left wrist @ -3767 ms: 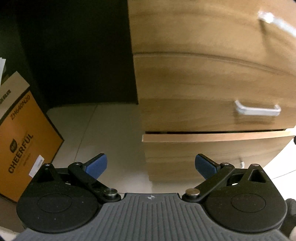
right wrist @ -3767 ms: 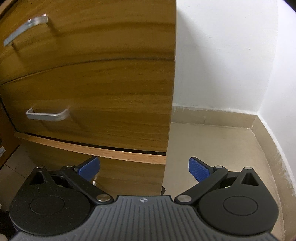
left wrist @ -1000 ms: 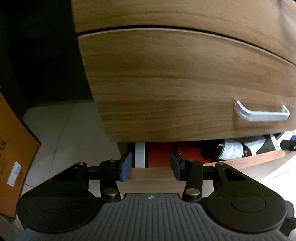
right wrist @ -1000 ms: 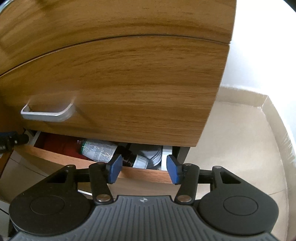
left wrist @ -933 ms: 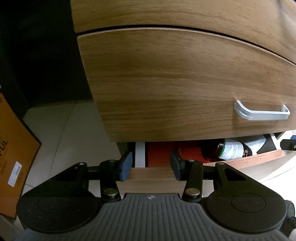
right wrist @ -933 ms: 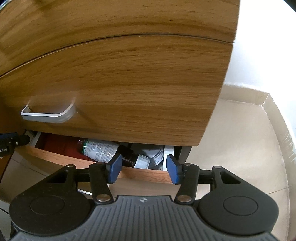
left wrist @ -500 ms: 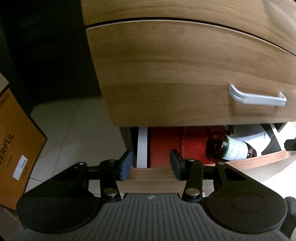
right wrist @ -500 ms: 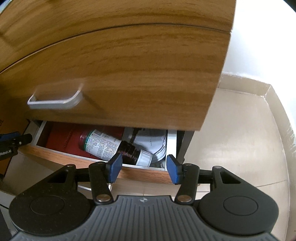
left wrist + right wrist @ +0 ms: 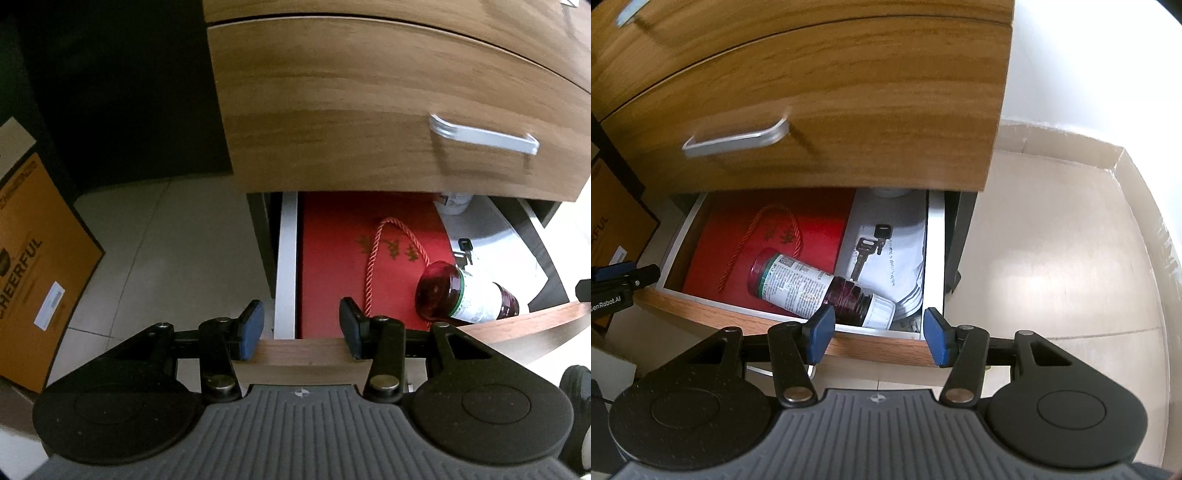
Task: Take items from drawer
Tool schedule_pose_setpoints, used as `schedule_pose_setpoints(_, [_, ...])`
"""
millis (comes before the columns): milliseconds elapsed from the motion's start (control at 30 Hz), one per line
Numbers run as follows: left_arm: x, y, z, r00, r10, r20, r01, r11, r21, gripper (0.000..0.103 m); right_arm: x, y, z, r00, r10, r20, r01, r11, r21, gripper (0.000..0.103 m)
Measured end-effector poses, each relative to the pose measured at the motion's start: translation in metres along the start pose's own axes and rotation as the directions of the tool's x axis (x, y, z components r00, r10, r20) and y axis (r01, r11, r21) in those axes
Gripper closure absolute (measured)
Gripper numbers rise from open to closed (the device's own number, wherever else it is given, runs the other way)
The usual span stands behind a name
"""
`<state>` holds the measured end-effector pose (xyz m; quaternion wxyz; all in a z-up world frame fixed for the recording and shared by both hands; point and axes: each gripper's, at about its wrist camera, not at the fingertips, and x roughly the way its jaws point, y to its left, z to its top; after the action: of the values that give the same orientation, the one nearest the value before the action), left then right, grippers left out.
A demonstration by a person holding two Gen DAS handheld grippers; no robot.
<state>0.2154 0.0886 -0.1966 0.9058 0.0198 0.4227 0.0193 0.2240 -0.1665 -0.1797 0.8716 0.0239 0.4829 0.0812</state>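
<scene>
I have the bottom drawer (image 9: 775, 321) pulled out beneath the closed middle drawer (image 9: 820, 122) of the wooden cabinet. My left gripper (image 9: 301, 330) straddles the left end of the bottom drawer's front panel, its blue pads (image 9: 251, 328) on either side of the wooden edge with a clear gap between them; I read it as parted, not clamped. My right gripper (image 9: 877, 334) sits at the right end of the same panel, jaws likewise spread, holding nothing.

Inside the drawer I see a red paper bag (image 9: 768, 221) lying flat on the left side, its cord handle (image 9: 768, 236) looped on top. A dark bottle (image 9: 812, 286) with a white printed label and a white cap lies on its side, across the bag's right edge and the white papers (image 9: 905, 240) beside it. Its cap end points toward the right gripper, just beyond the pads. A set of keys (image 9: 870, 245) rests on the papers, near the bottle's neck.

In the left wrist view an orange carton (image 9: 33, 258) stands on the tiled floor (image 9: 177, 240), well left of the cabinet.
</scene>
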Motion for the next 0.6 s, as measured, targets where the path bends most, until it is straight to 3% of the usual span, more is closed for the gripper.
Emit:
schedule_pose_setpoints(433, [-0.001, 0.015, -0.031, 0.998, -0.007, -0.063, 0.008, 1.000, 0.007, 0.055, -0.018, 0.003, -0.037, 0.999, 0.007, -0.039, -0.007, 1.000, 0.005, 0.044])
schedule_pose_setpoints(600, [-0.018, 0.005, -0.036, 0.996, -0.023, -0.088, 0.024, 1.000, 0.013, 0.055, -0.024, 0.006, -0.048, 0.999, 0.003, -0.050, -0.003, 1.000, 0.004, 0.044])
